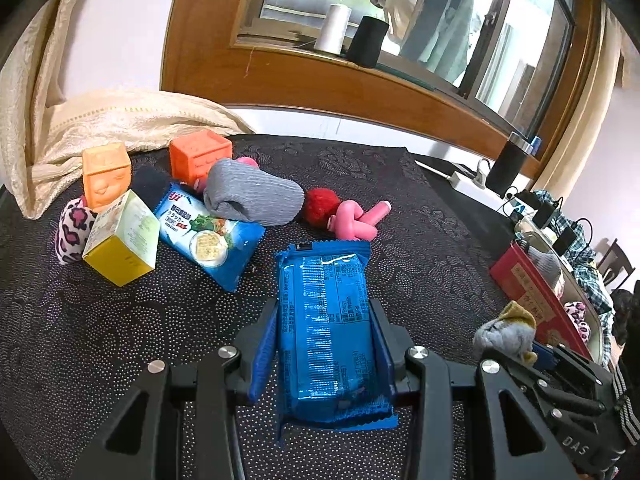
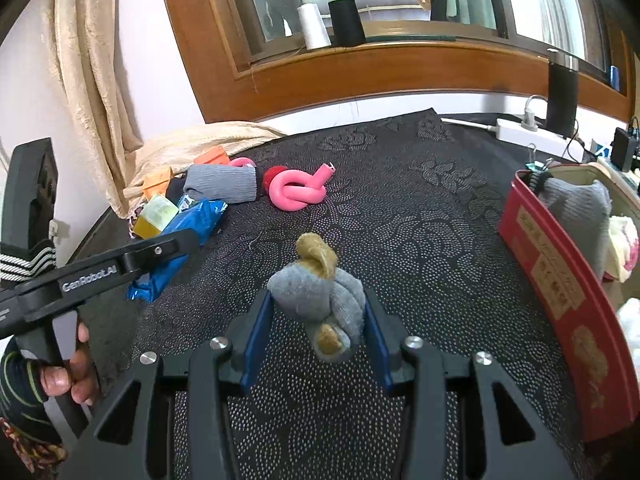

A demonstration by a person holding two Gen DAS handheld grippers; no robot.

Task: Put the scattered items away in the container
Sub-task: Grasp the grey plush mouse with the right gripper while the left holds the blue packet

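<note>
My left gripper (image 1: 324, 312) is shut on a blue snack packet (image 1: 332, 332), held lengthwise between the jaws over the dark table. My right gripper (image 2: 318, 304) is shut on a grey and tan rolled sock (image 2: 320, 292); it also shows in the left wrist view (image 1: 506, 334). The red container (image 2: 560, 292) stands at the right with a grey sock (image 2: 576, 208) and other soft items inside. Scattered at the back left lie a blue cracker packet (image 1: 208, 232), a yellow-green box (image 1: 124, 240), two orange cubes (image 1: 106, 174), a grey rolled sock (image 1: 252, 194), a red pompom (image 1: 322, 204) and a pink knotted tube (image 1: 356, 222).
A cream curtain (image 1: 120, 120) drapes onto the table's back left. A leopard-print pouch (image 1: 72, 228) lies at the far left. A white power strip (image 2: 528, 132), a black cylinder (image 2: 562, 96) and cables sit at the back right. Thread spools (image 2: 332, 24) stand on the wooden window sill.
</note>
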